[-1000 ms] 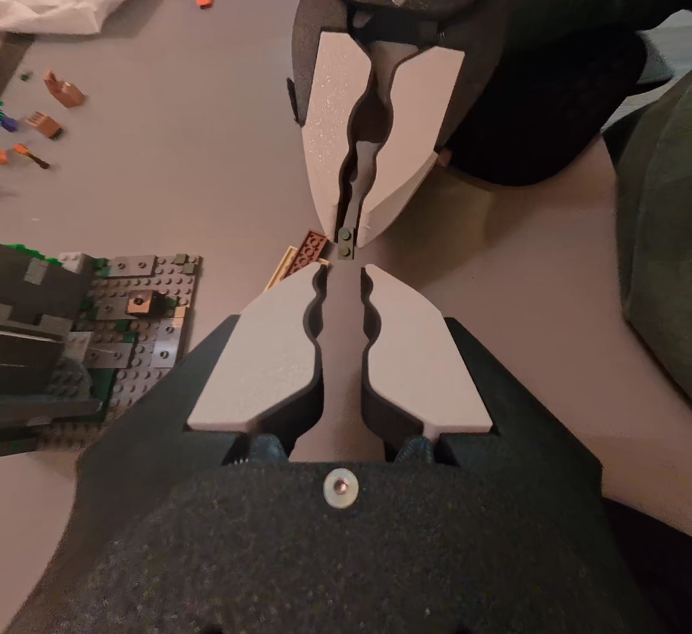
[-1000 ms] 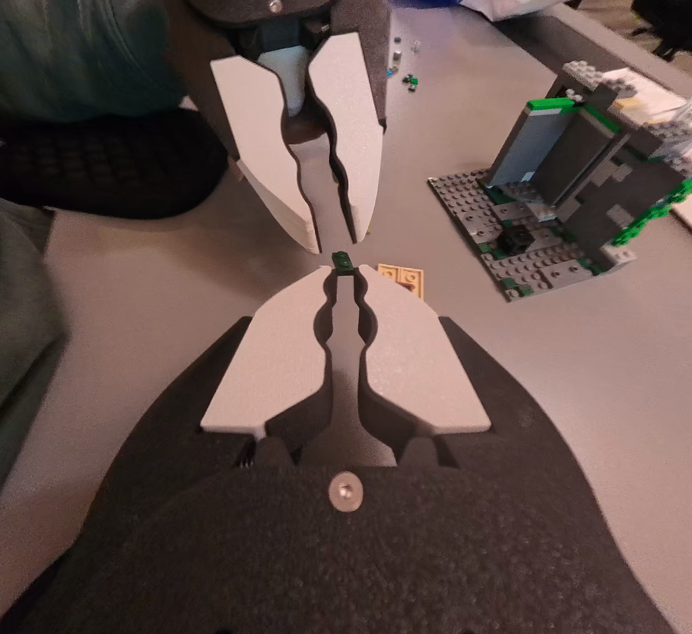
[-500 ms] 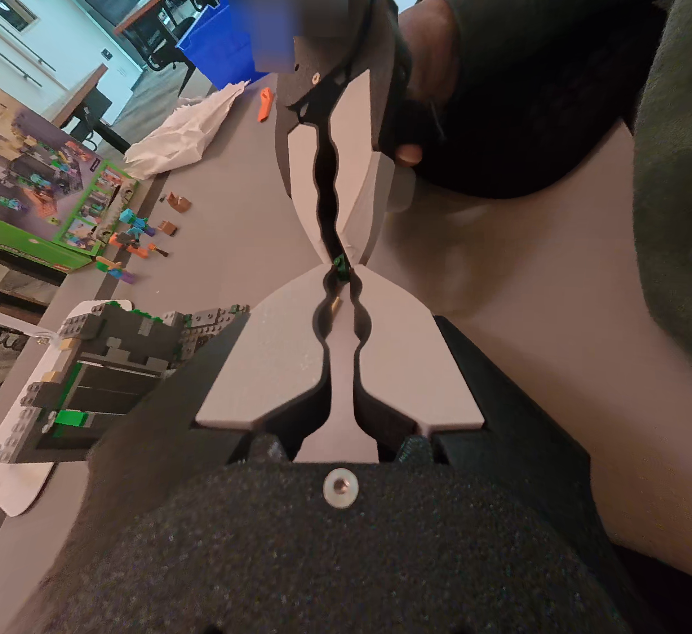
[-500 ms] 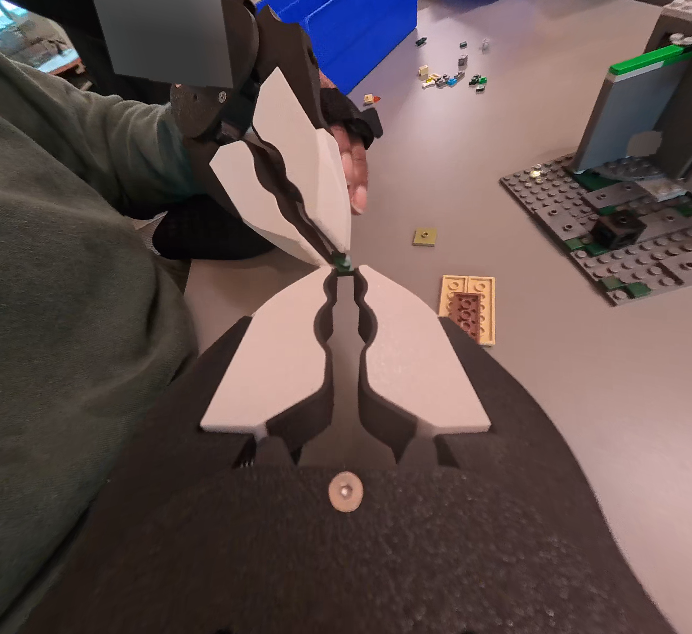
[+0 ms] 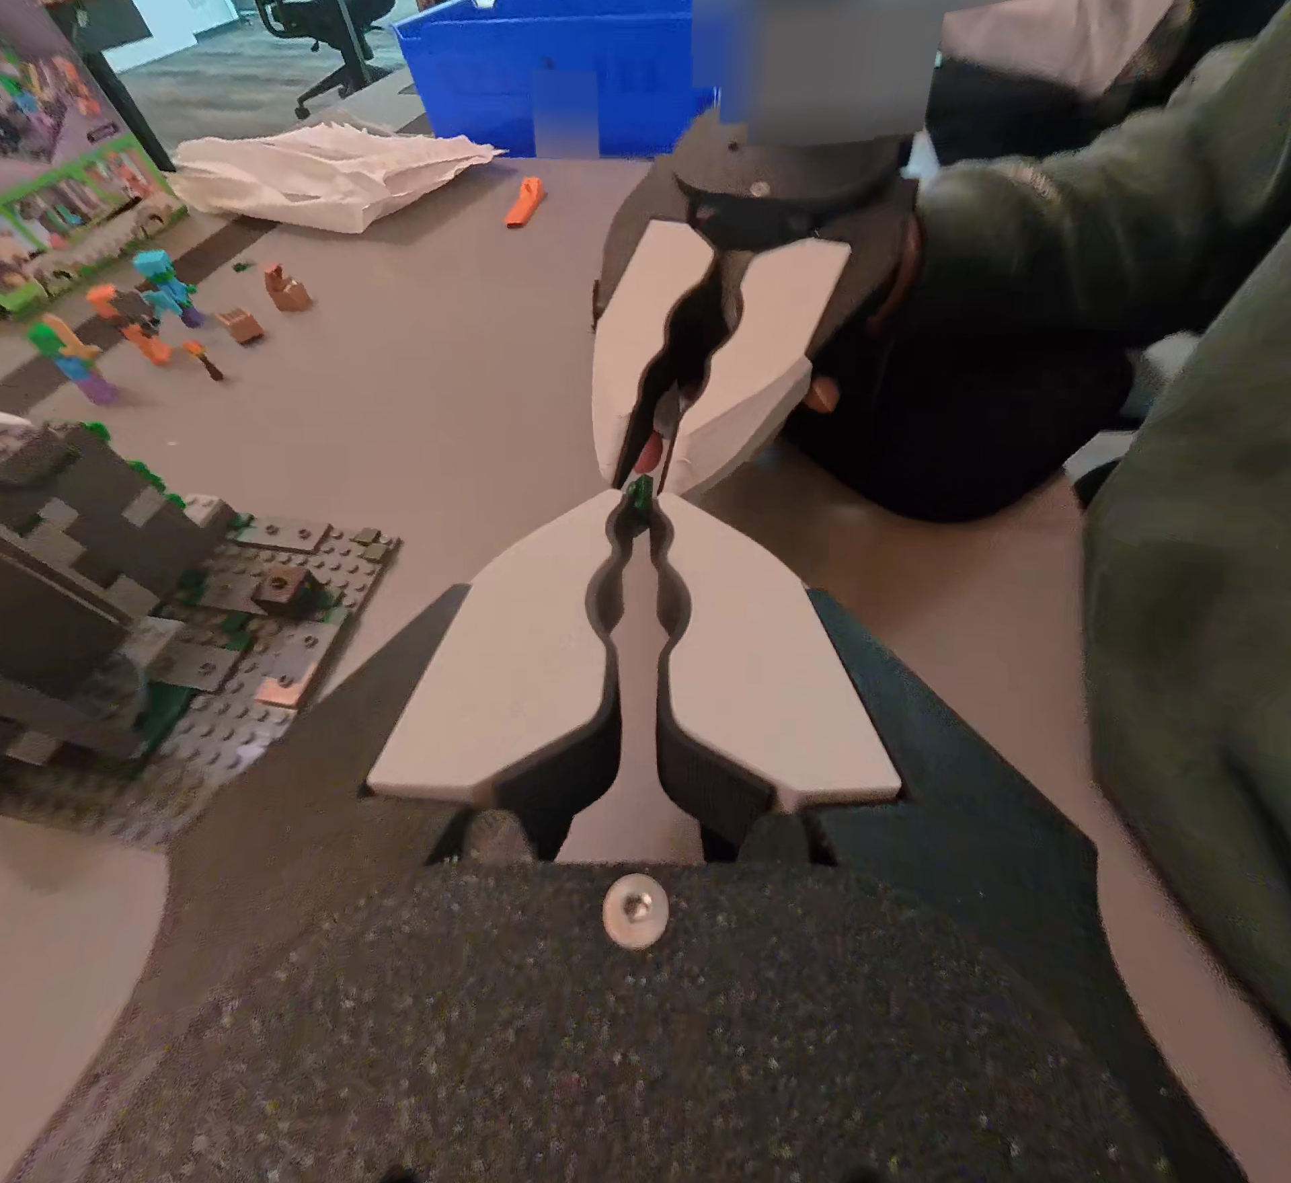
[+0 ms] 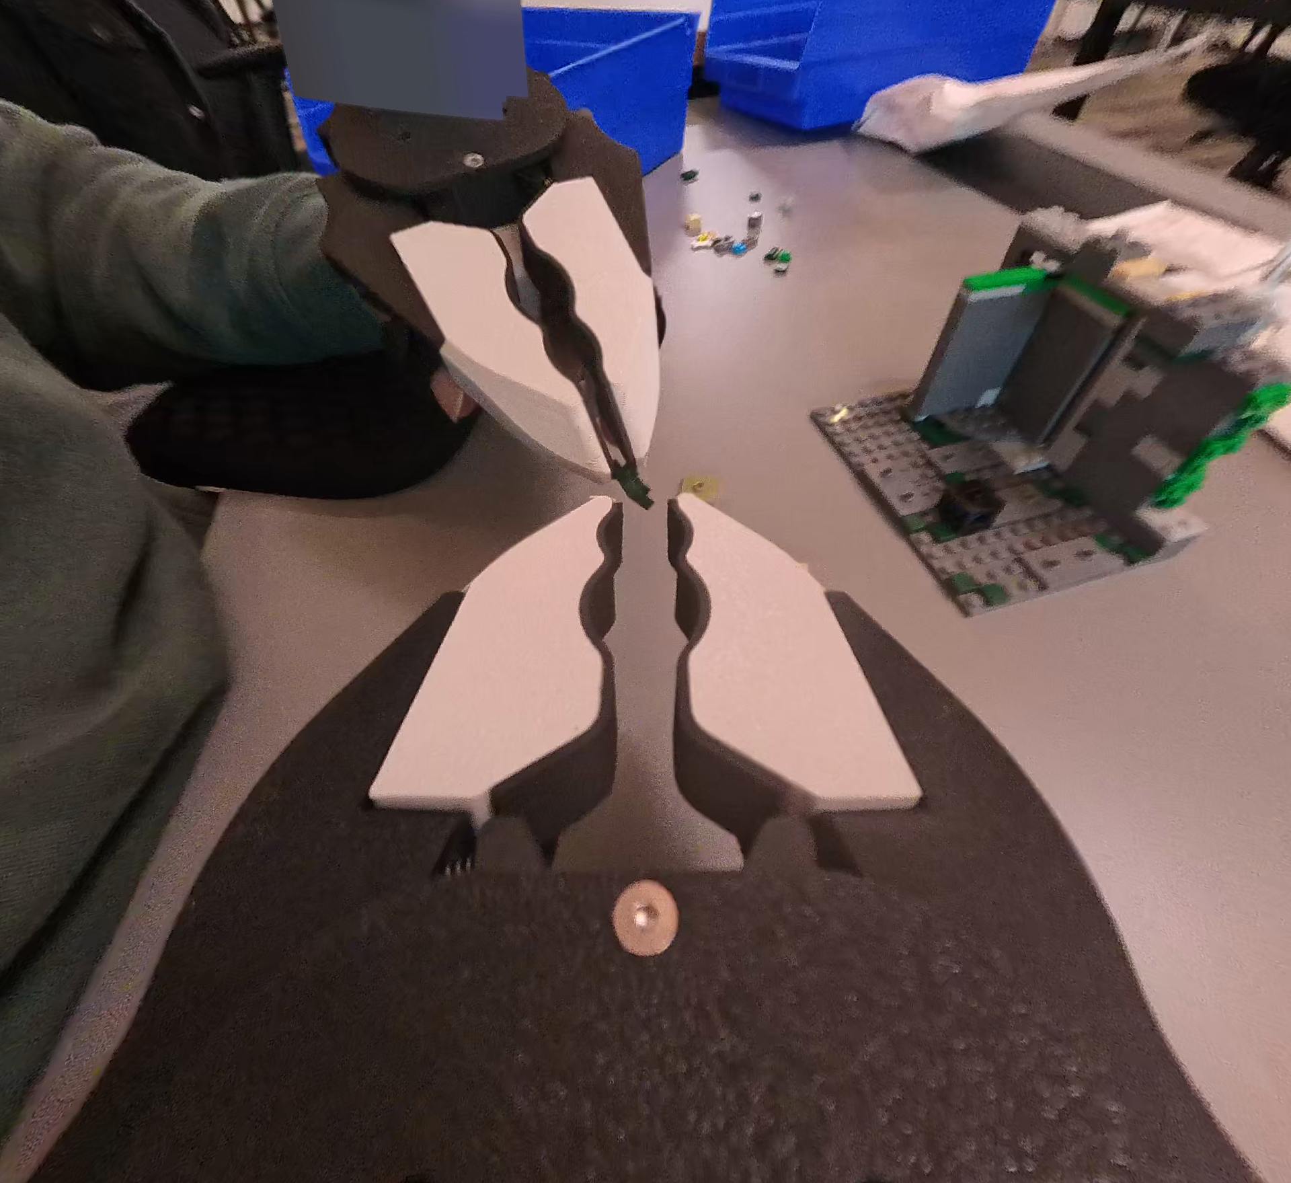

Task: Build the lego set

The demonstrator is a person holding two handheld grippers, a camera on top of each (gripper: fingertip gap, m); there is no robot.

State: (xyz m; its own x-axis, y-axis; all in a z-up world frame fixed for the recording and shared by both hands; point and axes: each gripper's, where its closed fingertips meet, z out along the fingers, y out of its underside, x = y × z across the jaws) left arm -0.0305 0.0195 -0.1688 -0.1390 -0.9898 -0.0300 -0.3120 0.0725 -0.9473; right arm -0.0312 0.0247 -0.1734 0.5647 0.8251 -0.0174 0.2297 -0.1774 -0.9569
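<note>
A small dark green lego plate (image 5: 639,491) is pinched at the tips of my left gripper (image 5: 636,506), which is shut on it above the grey table. My right gripper (image 6: 641,510) faces it tip to tip. Its jaws stand a little apart and empty, with the plate (image 6: 634,491) just in front of them. In the right wrist view the left gripper (image 6: 625,472) comes from the upper left with the plate sticking out of its tips. The part-built grey and green model (image 6: 1090,395) stands on its studded baseplate (image 5: 265,695).
Blue bins (image 6: 873,31) and a white paper bag (image 5: 328,171) lie at the back. An orange tool (image 5: 525,203), minifigures (image 5: 119,325), the set's box (image 5: 56,185), loose small pieces (image 6: 740,234) and a tan tile (image 6: 698,486) are on the table. A person's green sleeves (image 5: 1187,520) flank both grippers. My left and right fingertips are right by each other.
The green plate passed from my right gripper to my left. The left jaws closed on it, the right jaws opened. Both grippers tilted up from the table.
</note>
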